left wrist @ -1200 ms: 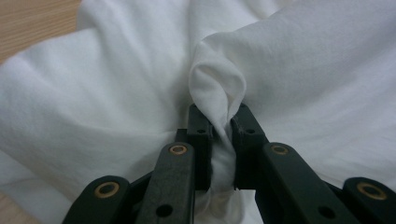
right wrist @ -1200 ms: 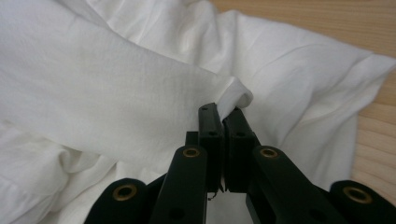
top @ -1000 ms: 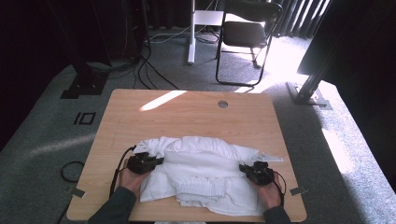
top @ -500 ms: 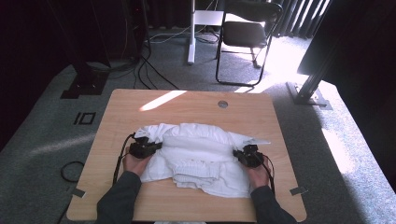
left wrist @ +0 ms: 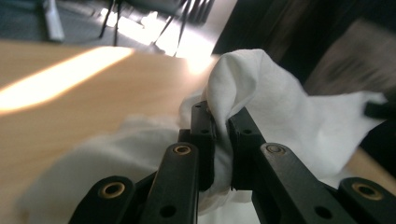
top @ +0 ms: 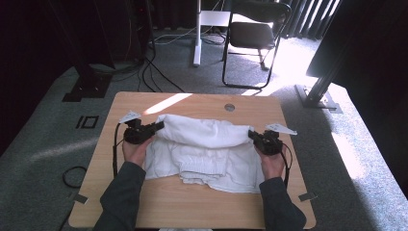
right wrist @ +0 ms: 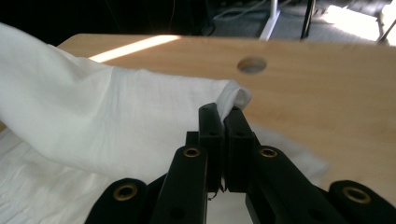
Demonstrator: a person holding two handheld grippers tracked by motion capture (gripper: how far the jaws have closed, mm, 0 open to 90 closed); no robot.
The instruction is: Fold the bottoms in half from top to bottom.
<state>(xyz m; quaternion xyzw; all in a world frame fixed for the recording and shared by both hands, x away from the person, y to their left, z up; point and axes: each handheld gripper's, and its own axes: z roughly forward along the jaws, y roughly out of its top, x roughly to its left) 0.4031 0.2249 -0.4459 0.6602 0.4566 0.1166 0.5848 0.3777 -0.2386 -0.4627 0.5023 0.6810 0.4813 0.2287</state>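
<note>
1. My left gripper [top: 159,126] pinches one end of the white cloth [top: 202,144]; its jaws have just closed further.
2. My right gripper [top: 252,136] clamps the opposite end.
3. The cloth's long axis runs left-right across the wooden table [top: 192,207], its raised edge stretched between both grippers.

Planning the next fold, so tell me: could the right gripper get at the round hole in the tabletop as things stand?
Probably not yet: the right gripper is shut on the white cloth; bare table lies up to the round hole.

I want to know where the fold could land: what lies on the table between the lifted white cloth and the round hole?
Nothing: in the high view, bare wood separates the white cloth from the round hole.
</note>
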